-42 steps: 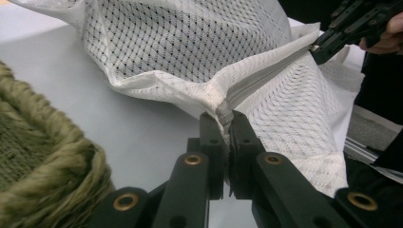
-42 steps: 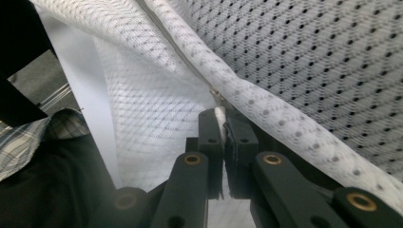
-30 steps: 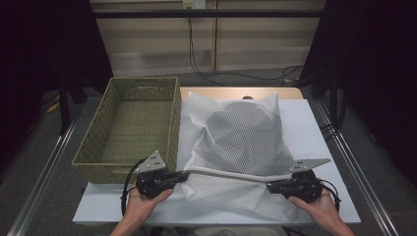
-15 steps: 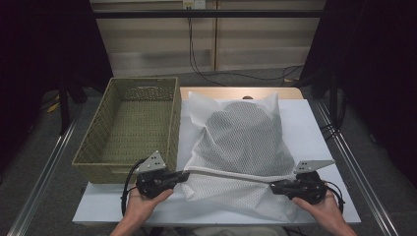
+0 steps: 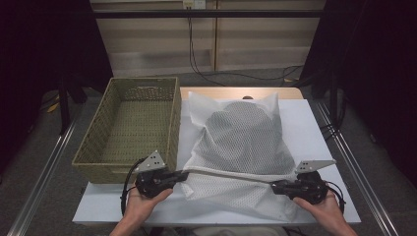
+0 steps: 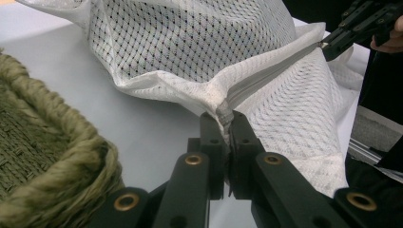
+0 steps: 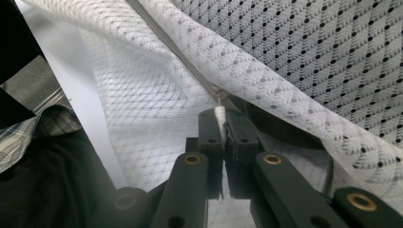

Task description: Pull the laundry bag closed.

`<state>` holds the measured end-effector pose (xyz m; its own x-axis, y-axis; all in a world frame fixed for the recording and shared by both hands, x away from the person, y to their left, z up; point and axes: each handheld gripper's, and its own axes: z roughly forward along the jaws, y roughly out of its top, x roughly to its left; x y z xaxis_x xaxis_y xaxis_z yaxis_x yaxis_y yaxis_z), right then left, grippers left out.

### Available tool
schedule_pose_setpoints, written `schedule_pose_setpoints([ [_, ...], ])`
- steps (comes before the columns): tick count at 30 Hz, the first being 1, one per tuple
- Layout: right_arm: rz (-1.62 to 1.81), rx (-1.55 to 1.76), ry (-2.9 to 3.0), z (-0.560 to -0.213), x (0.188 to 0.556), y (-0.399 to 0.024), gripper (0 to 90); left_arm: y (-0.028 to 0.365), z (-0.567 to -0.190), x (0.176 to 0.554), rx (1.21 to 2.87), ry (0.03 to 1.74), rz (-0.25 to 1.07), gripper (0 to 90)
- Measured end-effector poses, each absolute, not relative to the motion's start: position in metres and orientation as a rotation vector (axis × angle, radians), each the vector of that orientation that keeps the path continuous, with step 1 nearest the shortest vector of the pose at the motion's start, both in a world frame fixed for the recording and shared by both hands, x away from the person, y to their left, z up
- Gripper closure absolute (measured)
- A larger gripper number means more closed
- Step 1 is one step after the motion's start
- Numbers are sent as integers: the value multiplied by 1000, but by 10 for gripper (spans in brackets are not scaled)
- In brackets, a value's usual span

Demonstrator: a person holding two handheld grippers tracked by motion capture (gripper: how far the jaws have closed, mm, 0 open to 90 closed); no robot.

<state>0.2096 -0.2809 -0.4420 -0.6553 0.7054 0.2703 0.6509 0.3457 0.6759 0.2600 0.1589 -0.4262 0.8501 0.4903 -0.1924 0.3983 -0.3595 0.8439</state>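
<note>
White table (image 5: pixel 319 128): wicker basket (image 5: pixel 133 123) touches mesh bag (image 5: pixel 241 142), perhaps.

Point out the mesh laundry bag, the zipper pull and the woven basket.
mesh laundry bag (image 5: pixel 243 135): high view, middle of its bulging top.
zipper pull (image 7: pixel 219 113): right gripper view, white tab pinched in the claw.
woven basket (image 5: pixel 174 115): high view, right-hand wall beside the bag.
</note>
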Motion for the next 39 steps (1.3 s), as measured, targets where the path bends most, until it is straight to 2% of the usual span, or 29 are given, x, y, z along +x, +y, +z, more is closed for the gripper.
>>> schedule_pose_setpoints([
  [39,1221,1363,2449,-442,197,-308,869,160,-425,260,1994,654,117,871],
])
